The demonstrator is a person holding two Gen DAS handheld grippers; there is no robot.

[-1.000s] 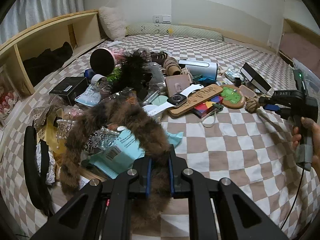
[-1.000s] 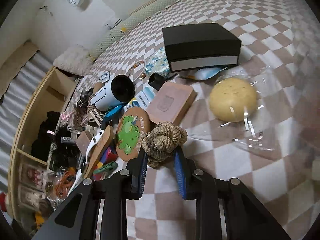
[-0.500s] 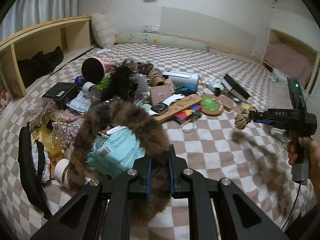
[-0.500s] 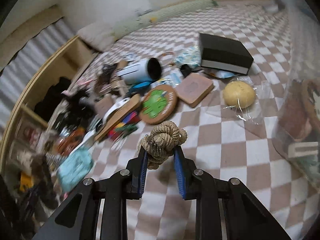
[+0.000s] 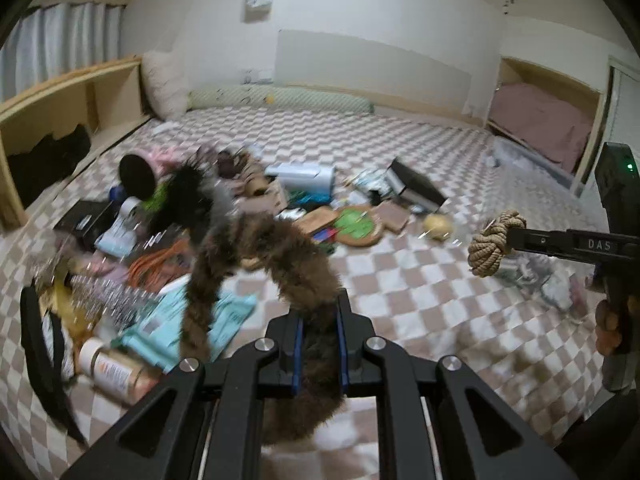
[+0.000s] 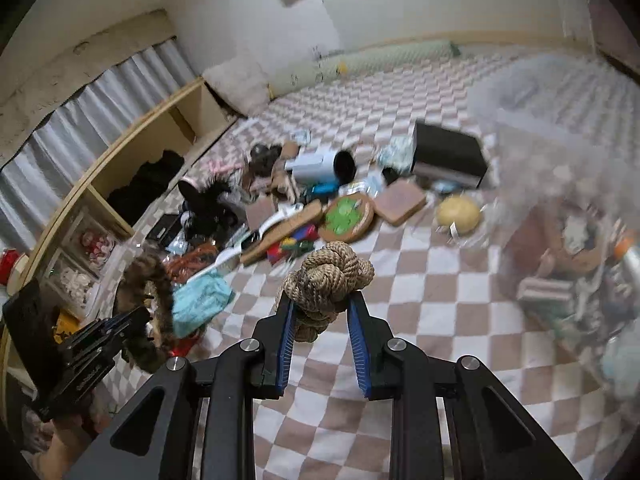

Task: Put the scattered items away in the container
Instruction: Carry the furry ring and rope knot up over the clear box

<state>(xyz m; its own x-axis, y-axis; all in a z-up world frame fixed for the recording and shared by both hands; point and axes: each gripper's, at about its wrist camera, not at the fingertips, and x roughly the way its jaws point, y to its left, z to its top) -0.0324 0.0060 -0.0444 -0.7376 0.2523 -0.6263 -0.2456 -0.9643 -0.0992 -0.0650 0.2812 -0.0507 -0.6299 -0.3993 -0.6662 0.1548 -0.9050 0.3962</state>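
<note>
A: Container (image 6: 568,240): 1 clear unit, blurred, right edge of right wrist view only; contents unreadable.

B: Grippers: 2. Left gripper (image 5: 318,344) clamped on 1 brown fur band (image 5: 280,248), raised over checkered bed (image 5: 400,292). Right gripper (image 6: 322,332) clamped on 1 rope knot (image 6: 328,276), also airborne.

A: Left wrist view only: 1 capped bottle (image 5: 112,372) beside teal packet (image 5: 192,320).

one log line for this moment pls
left gripper: shut on fur band | right gripper: shut on rope knot | both airborne over bed
</note>
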